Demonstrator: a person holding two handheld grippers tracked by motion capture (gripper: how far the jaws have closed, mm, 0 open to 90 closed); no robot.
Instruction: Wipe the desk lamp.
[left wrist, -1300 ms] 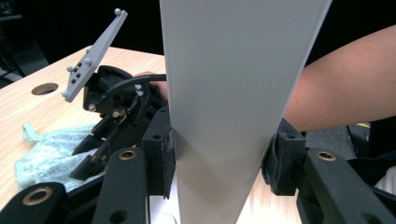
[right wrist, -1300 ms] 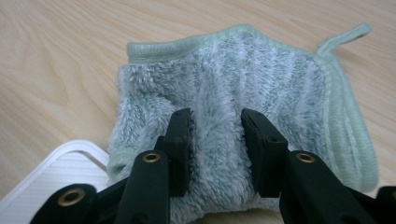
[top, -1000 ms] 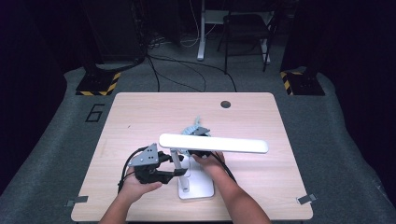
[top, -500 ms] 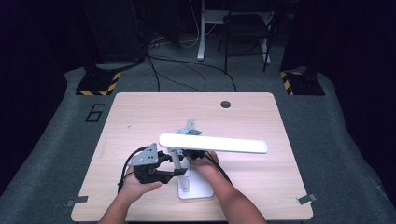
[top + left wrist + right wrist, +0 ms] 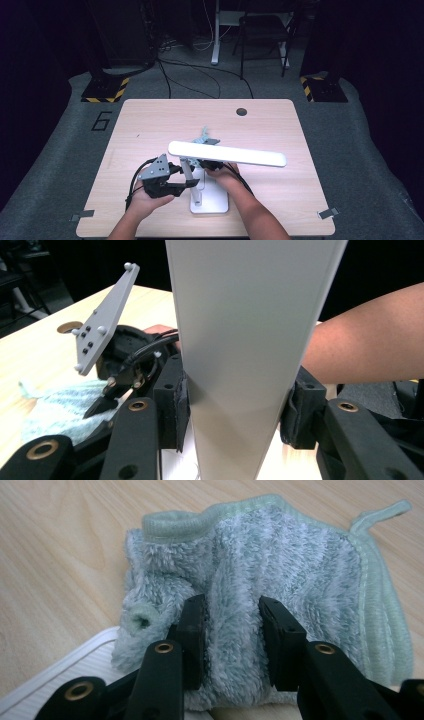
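The right gripper, whose jaws have just been closing, pinches a fold of fluffy pale-green cloth on the wooden table. Beside it, the left gripper clamps the flat white lamp arm between its pads, above the lamp's white base.

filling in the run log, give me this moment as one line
left tongs: shut on lamp post | right tongs: just closed, pinching cloth | lamp base: on table
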